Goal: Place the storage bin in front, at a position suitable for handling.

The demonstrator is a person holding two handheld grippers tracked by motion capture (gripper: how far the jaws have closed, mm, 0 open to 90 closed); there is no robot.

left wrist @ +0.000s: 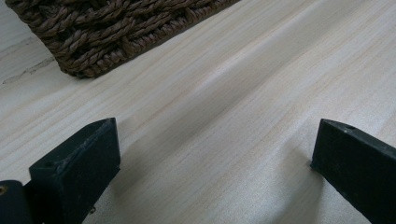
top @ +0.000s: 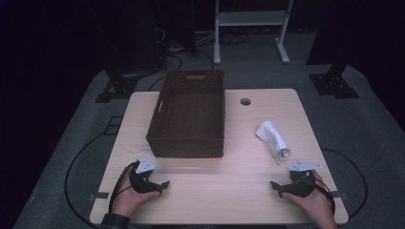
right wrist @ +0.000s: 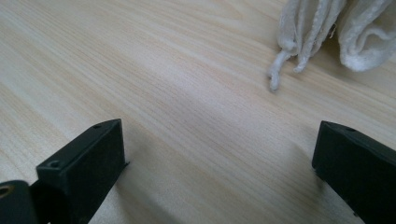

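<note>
No text, label or number is legible — anywhere

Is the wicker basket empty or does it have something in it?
Empty: the high view looks into the wicker basket and shows bare woven bottom.

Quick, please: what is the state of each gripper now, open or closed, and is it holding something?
Left gripper: open, holding nothing, over the table.
Right gripper: open, holding nothing; white cloth lies ahead, untouched.
</note>
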